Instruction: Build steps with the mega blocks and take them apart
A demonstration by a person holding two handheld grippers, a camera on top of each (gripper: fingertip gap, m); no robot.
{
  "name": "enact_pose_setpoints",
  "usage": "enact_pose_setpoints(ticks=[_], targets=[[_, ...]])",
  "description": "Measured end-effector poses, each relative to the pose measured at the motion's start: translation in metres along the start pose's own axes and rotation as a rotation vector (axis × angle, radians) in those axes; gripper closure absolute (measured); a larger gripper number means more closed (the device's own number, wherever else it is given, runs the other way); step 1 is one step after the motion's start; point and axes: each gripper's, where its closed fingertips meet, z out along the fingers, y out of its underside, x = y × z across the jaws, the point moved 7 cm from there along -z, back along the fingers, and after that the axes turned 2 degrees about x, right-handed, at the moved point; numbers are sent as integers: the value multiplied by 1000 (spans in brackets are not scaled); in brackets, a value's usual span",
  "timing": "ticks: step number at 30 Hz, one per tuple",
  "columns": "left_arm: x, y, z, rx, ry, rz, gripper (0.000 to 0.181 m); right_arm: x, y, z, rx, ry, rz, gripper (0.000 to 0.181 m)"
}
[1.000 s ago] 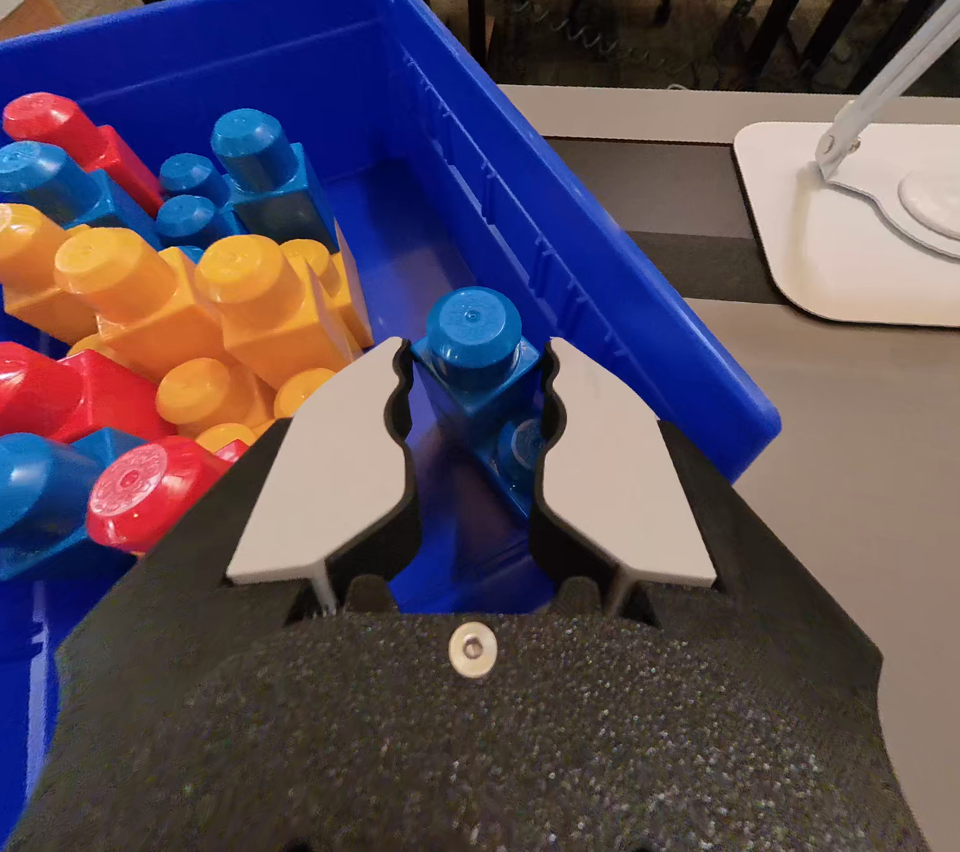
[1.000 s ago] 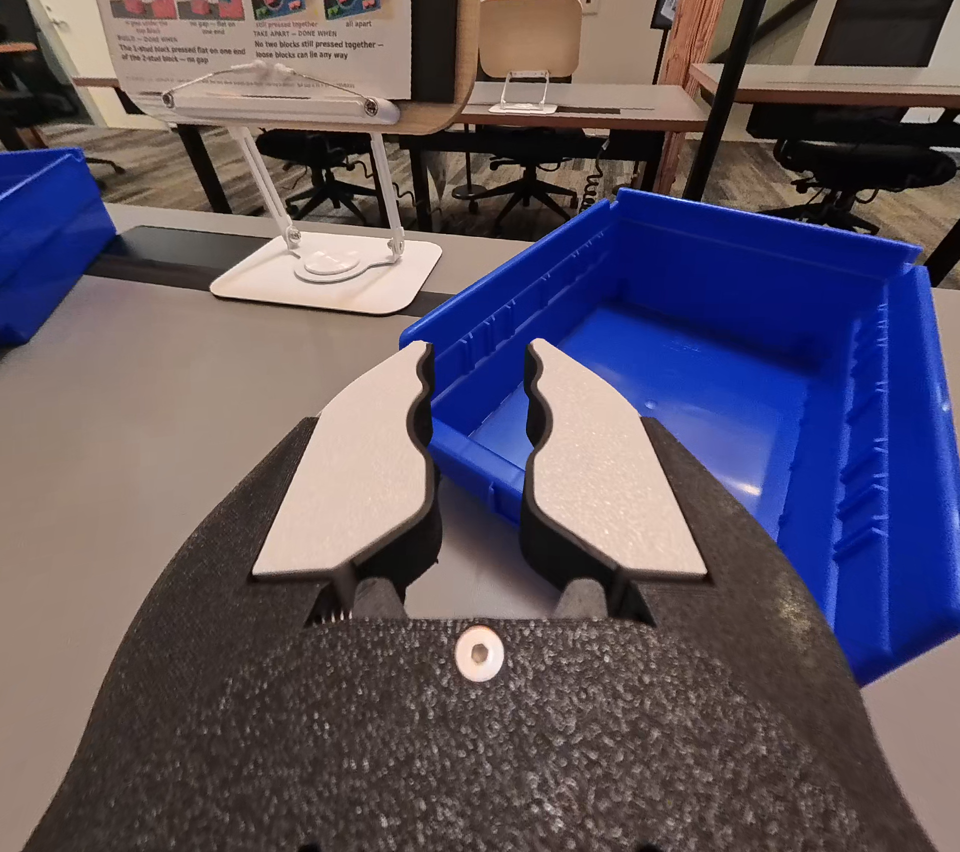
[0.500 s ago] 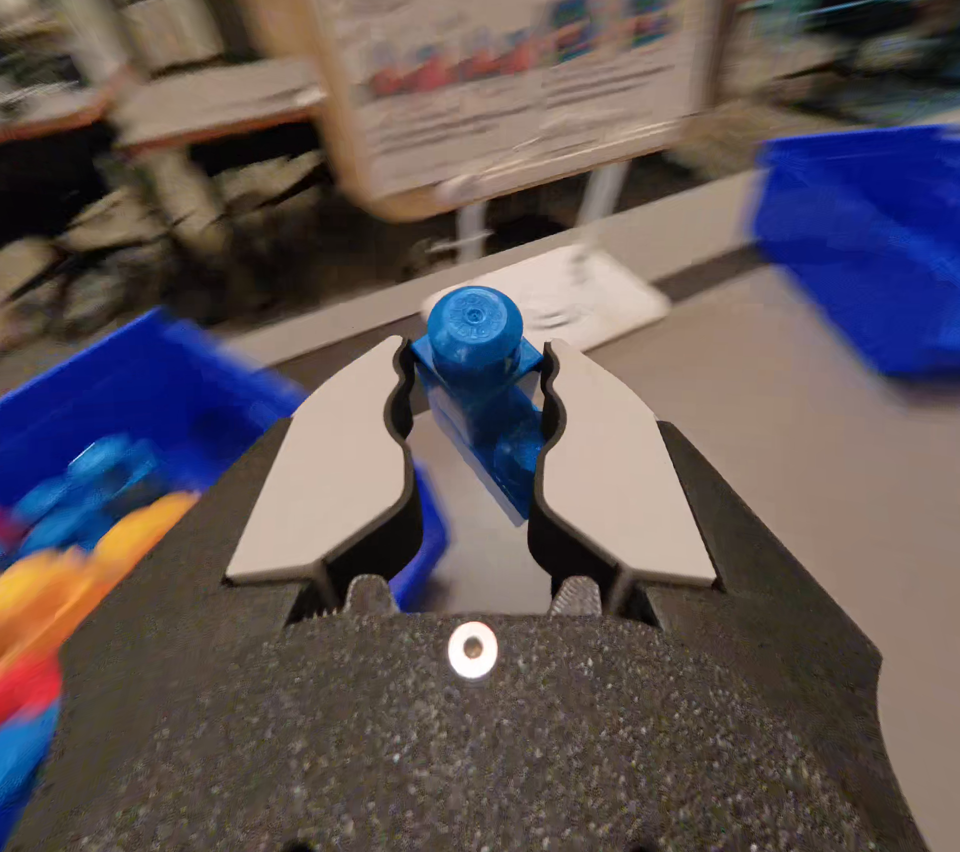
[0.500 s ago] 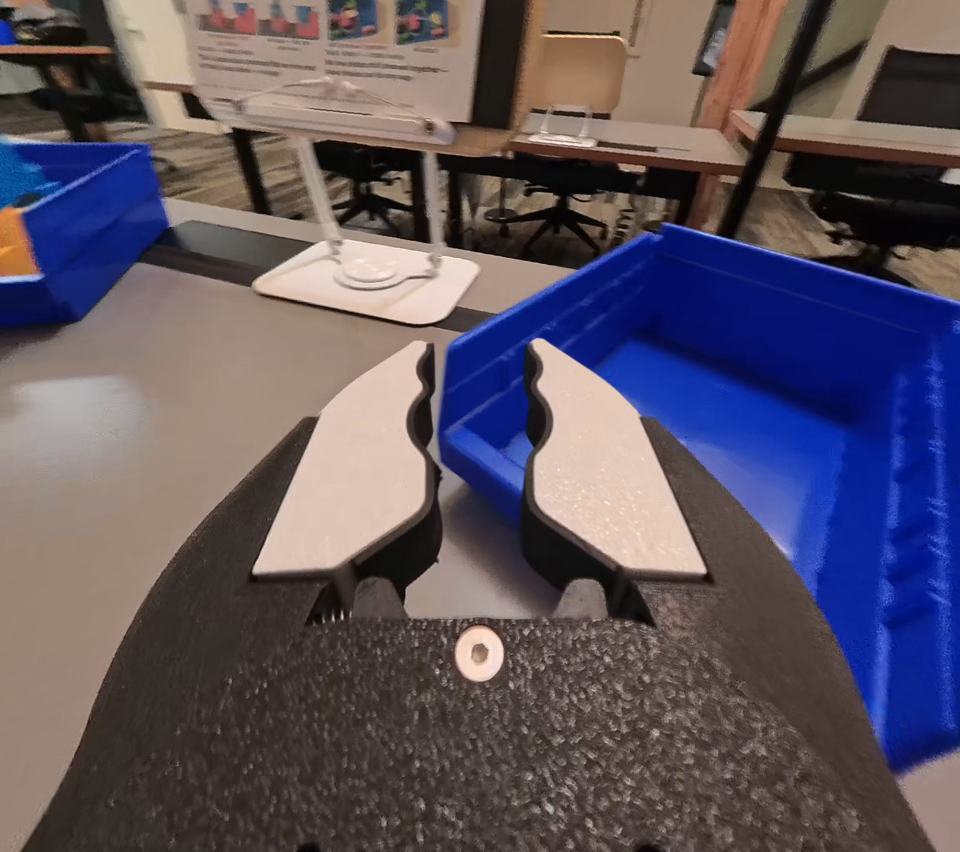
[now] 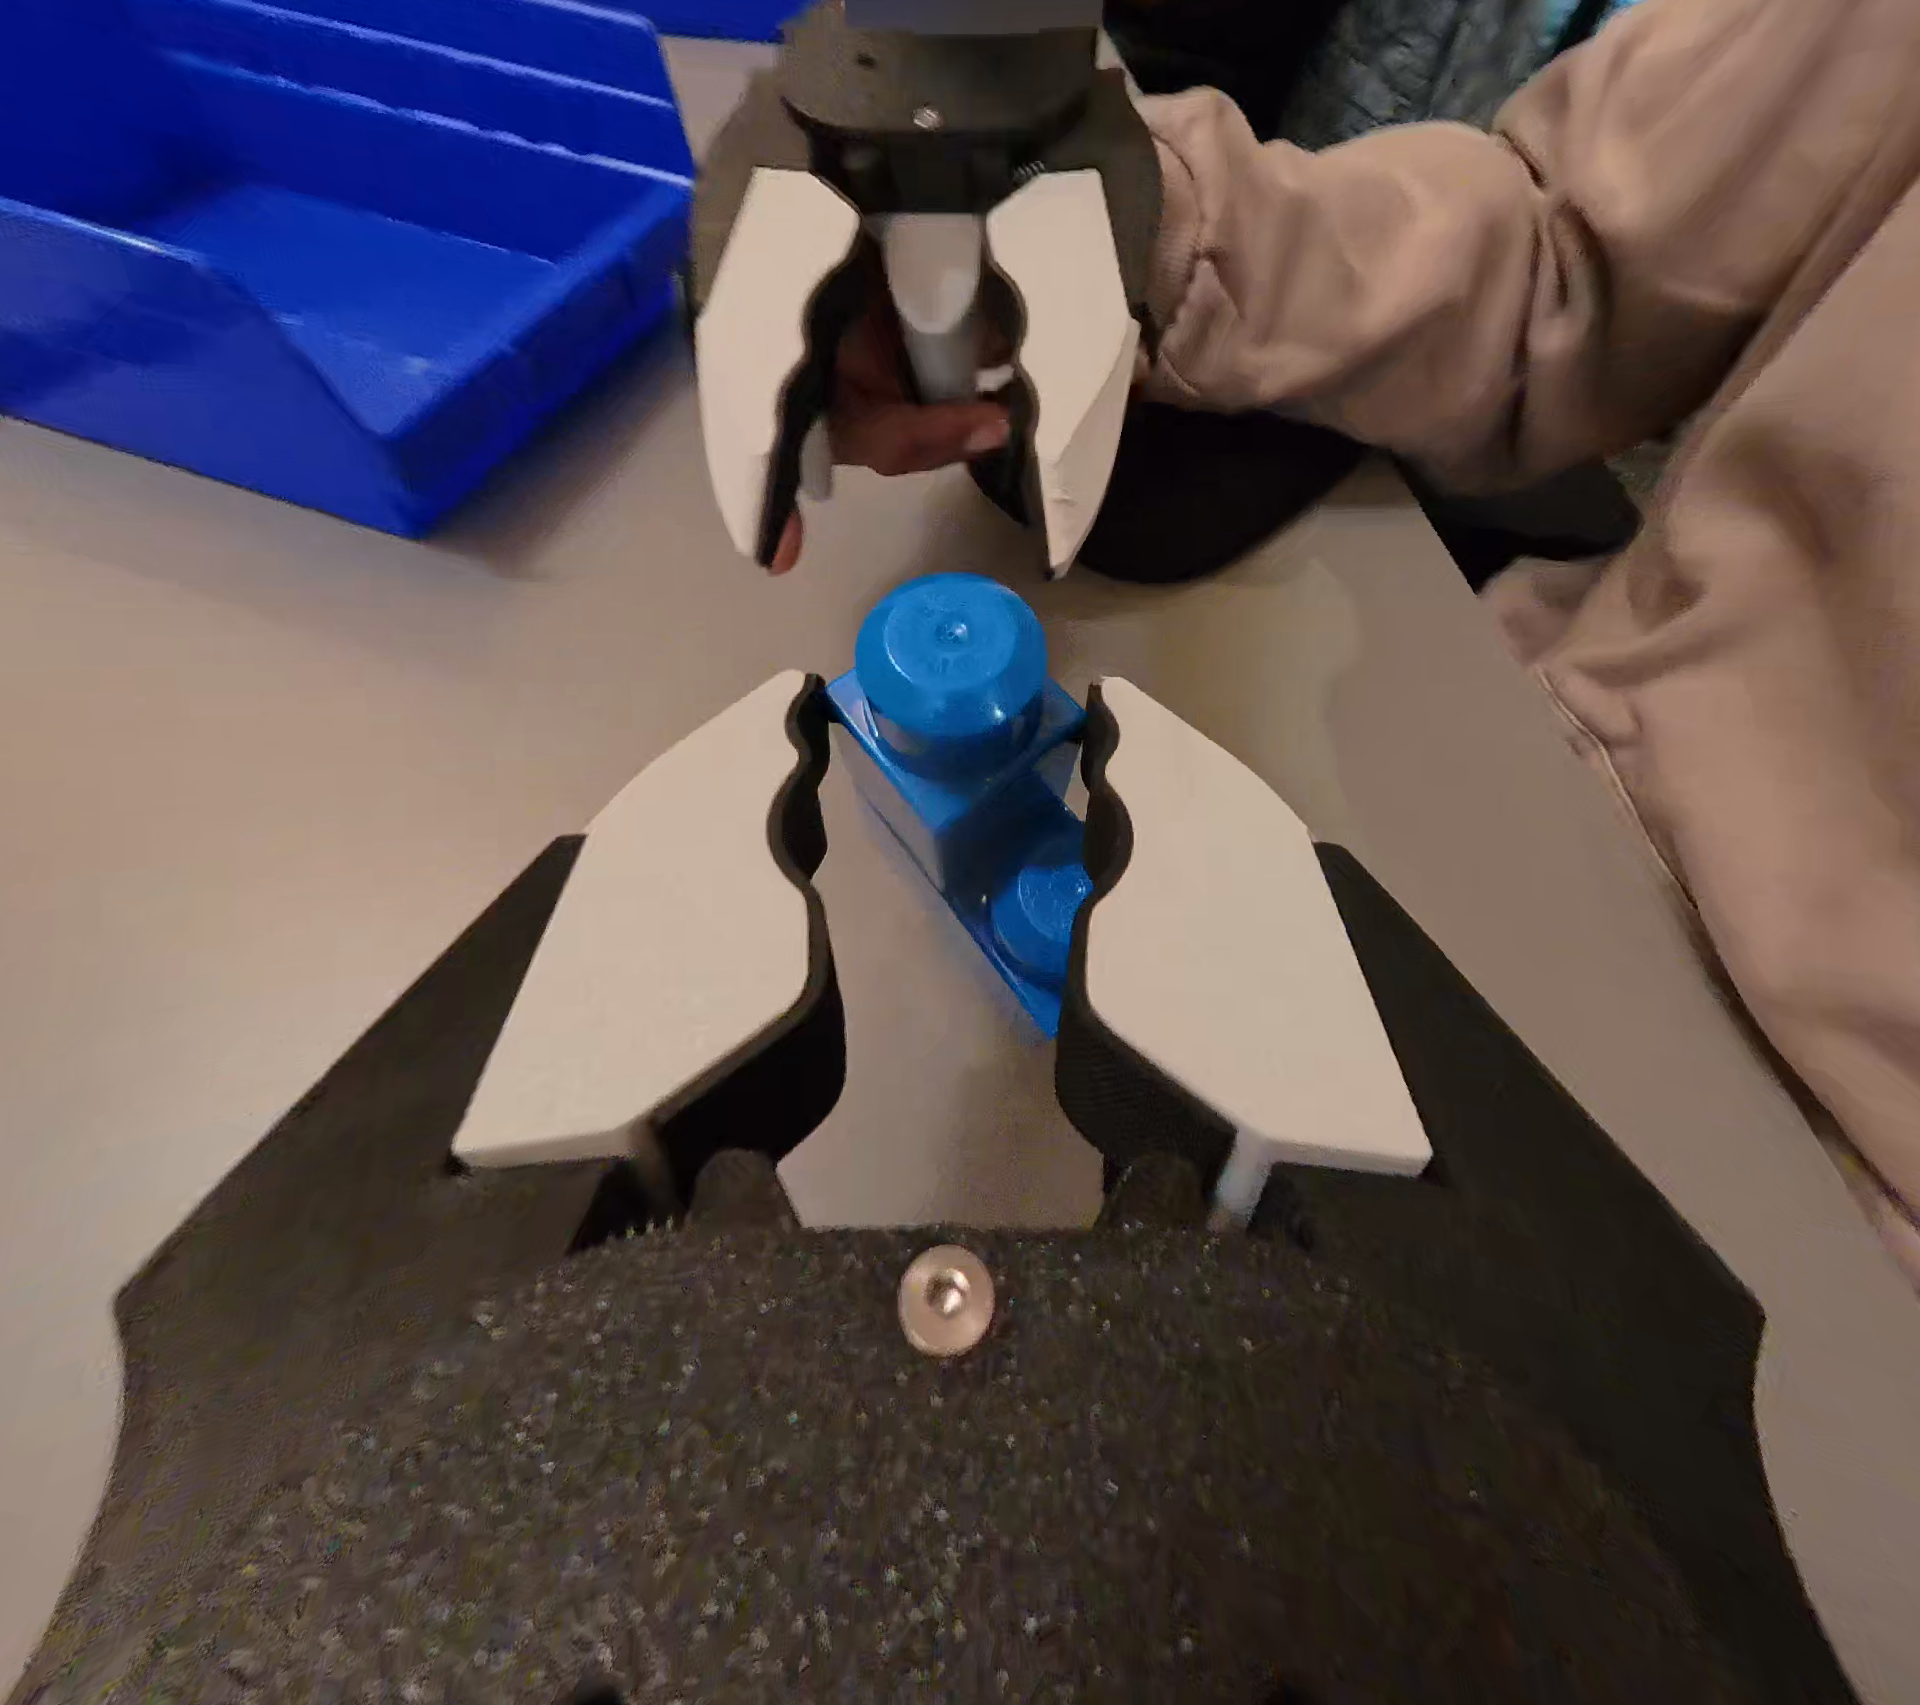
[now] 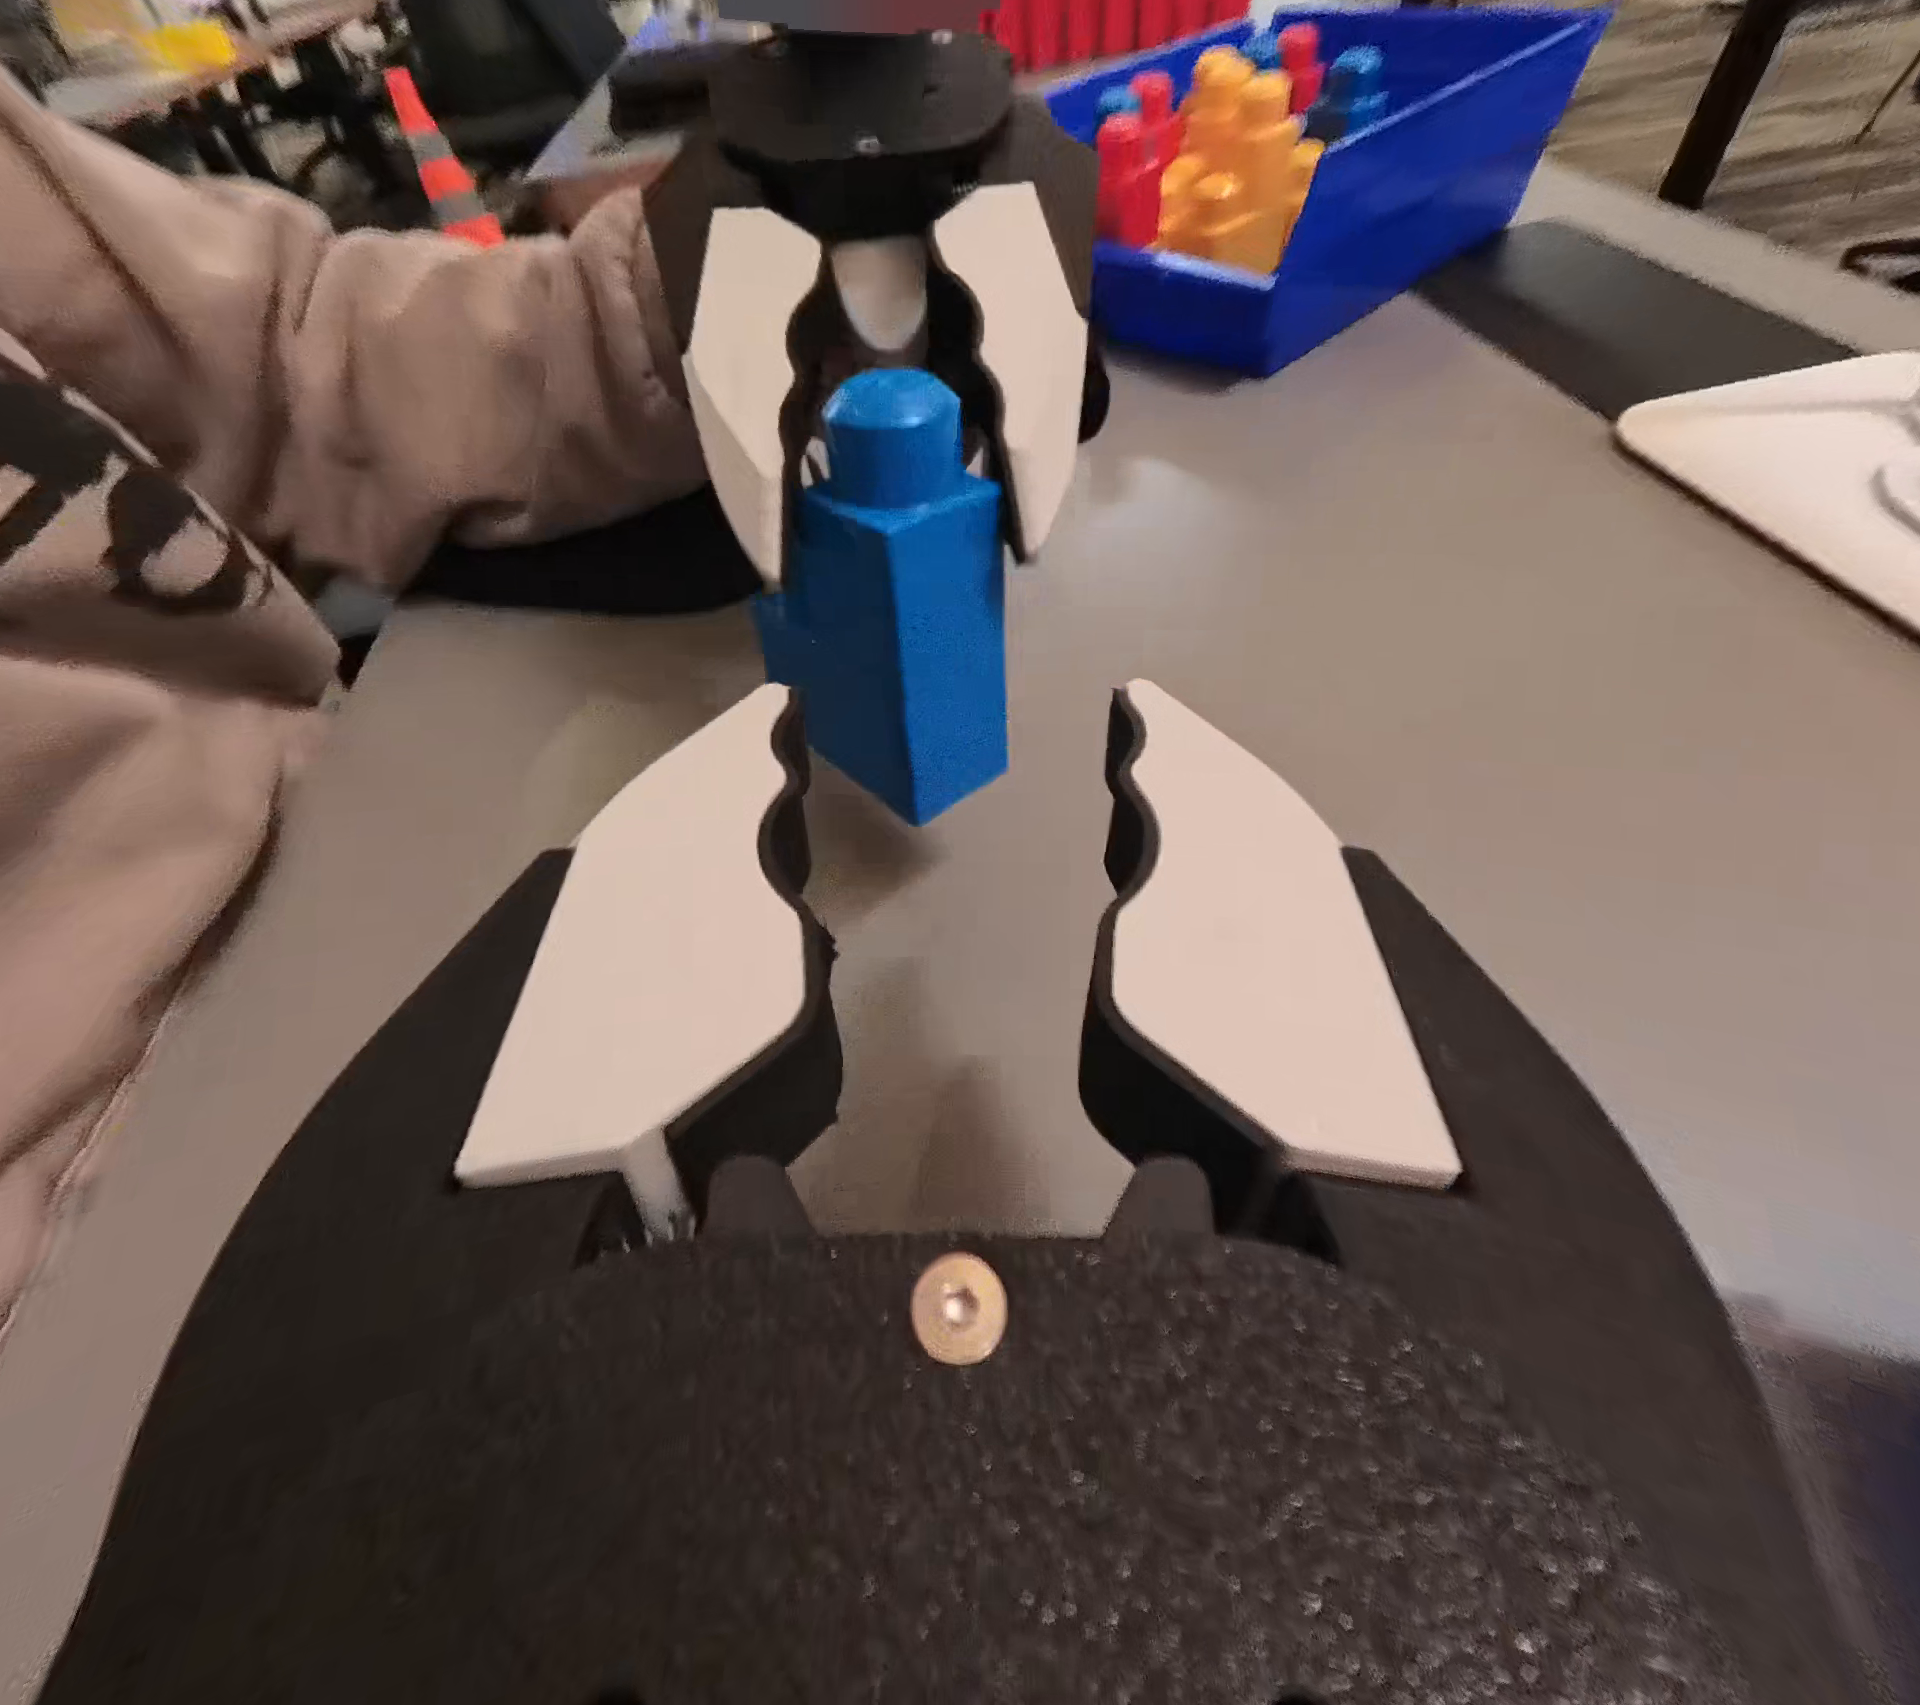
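My left gripper (image 5: 951, 689) is shut on a blue stepped block piece (image 5: 951, 782), a one-stud block on the end of a two-stud block. It holds the piece tilted over the grey table. My right gripper (image 6: 956, 694) is open and empty, and points straight at the piece (image 6: 894, 647) from close by without touching it. The two grippers face each other: the right one shows in the left wrist view (image 5: 909, 559), the left one in the right wrist view (image 6: 896, 564).
An empty blue bin (image 5: 187, 398) stands on the table beside the right gripper. A blue bin (image 6: 1382, 242) holds several red, orange and blue blocks (image 6: 1236, 169) behind the left gripper. A white stand base (image 6: 1787, 460) lies at the right. Beige sleeves (image 5: 1455, 284) reach in. The grippers are tip to tip, or close to it.
My left gripper lifted the blue piece out of the full bin and swung it to the middle of the table. My right gripper turned away from the empty bin to face it and opened wider.
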Motion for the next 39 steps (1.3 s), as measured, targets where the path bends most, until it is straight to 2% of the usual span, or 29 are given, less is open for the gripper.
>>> enact_pose_setpoints(ticks=[6, 8, 10, 14, 20, 22, 24, 25, 28, 32, 36, 39], targets=[[-1, 22, 28, -106, 37, 69, 134, -6, 15, 7, -133, -41, -28, 123], [-1, 21, 30, -97, 29, 79, 122, -6, 20, 8, -158, -49, -27, 121], [0, 18, 25, -83, 10, 76, 113, -6, 25, 10, -185, -60, -27, 118], [5, 11, 5, -53, -53, 91, 118, -7, 25, 18, -209, -87, -77, 116], [-2, 20, -3, -3, -160, 62, 116, 0, 19, 40, -390, -100, -219, 112], [-8, 23, -5, 4, -177, 43, 115, -1, 17, 47, -435, -128, -255, 116], [-11, 23, -9, 23, -189, 35, 115, -3, 19, 50, -490, -168, -285, 137], [-12, 22, -11, 35, -194, 32, 116, -3, 19, 51, -485, -180, -290, 137], [-14, 17, -20, 108, -209, 18, 117, 0, 18, 50, -394, -181, -246, 145], [-19, 6, -32, 280, -214, -42, 117, 11, -1, 33, -134, -141, -124, 145], [-22, -7, -42, 451, -236, -92, 117, 32, -32, 4, 274, -29, 23, 145], [-22, -17, -44, 572, -285, -107, 122, 42, -47, -12, 565, -7, 183, 145]])
